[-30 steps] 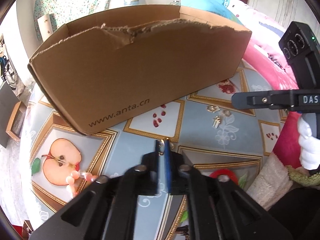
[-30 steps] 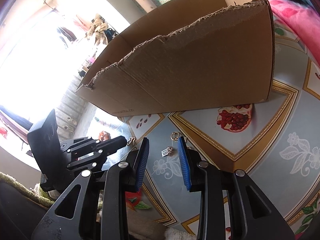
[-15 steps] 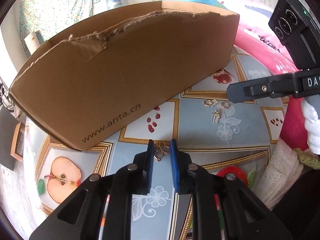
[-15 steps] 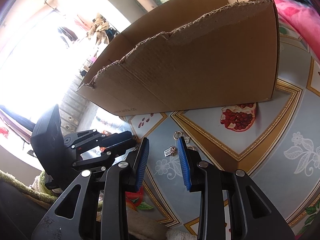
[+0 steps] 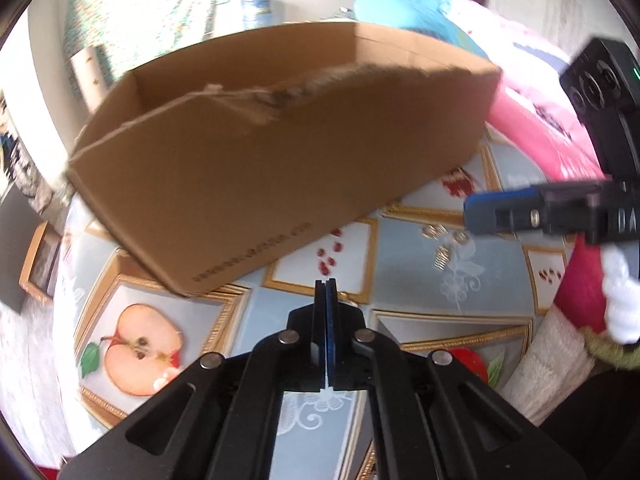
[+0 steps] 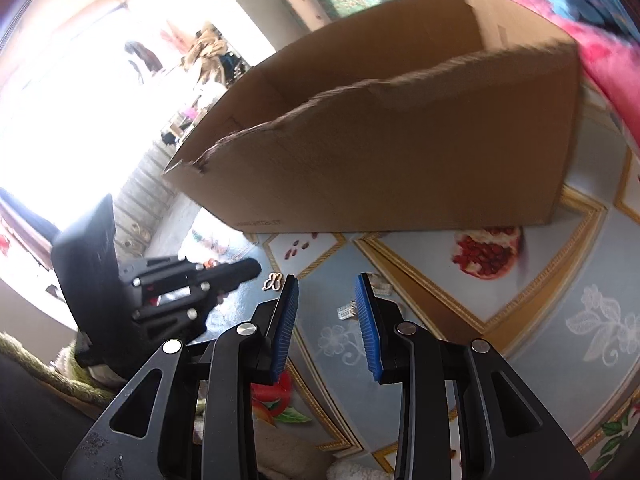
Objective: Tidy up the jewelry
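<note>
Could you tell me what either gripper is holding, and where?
Apparently nothing: left gripper shut, with the gold charm just beyond its tip; right gripper open, empty.

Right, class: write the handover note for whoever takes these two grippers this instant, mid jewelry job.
Left gripper: shut, low over the tablecloth. The gold piece sits right at its tip; I cannot tell whether it is pinched.
Right gripper: open, empty, hovering over the small silver pieces on the cloth.
Cardboard box: stands behind both grippers; its floor is hidden.
Done: nothing can be confirmed as stowed.
Left: check the left grip, then probably move the gold and silver pieces into the box.
</note>
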`<state>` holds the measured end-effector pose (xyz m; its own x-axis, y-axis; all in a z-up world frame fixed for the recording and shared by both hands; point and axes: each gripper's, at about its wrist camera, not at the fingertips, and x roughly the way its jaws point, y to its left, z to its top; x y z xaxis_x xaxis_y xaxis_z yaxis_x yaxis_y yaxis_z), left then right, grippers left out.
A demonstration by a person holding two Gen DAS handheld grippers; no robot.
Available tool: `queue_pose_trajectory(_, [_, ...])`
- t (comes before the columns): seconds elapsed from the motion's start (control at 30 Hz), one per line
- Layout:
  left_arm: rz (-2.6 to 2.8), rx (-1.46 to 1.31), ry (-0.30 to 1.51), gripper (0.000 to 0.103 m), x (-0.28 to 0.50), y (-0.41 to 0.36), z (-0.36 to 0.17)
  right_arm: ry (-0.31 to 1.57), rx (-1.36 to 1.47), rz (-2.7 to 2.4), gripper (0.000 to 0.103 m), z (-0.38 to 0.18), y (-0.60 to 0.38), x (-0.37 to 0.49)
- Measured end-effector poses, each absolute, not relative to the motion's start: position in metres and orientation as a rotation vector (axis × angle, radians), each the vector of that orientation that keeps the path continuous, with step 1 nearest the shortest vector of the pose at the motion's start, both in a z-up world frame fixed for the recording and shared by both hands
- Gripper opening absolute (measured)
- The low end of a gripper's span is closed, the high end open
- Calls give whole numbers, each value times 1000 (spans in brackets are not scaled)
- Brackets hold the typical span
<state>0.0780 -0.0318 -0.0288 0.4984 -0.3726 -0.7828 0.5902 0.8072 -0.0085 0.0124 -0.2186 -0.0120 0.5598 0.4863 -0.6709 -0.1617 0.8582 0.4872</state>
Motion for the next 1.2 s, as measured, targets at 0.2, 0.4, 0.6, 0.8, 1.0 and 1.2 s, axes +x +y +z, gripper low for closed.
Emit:
queue_pose_trajectory(0.2, [-523,235,865,0,80,-17,-25,884,144,441,30,-12,-156,18])
queue_pose_trajectory(0.4, [-500,216,865,0,75,-5,-23,856,-41,464,30,-21,-115,24])
queue_pose_trajectory(0.6, [-490,209,861,0,75,1,-24,858,-120,466,27,-30,-100,34])
queue_pose_trajectory(0.8, [-486,203,865,0,78,5,-25,869,-157,475,25,-34,-96,39])
queue_pose_trajectory(1.0, [-474,192,876,0,81,8,-28,873,-201,471,18,-35,-88,39])
queue_pose_trajectory(1.2, [-466,181,876,0,82,9,-27,886,-178,483,17,-35,-94,41])
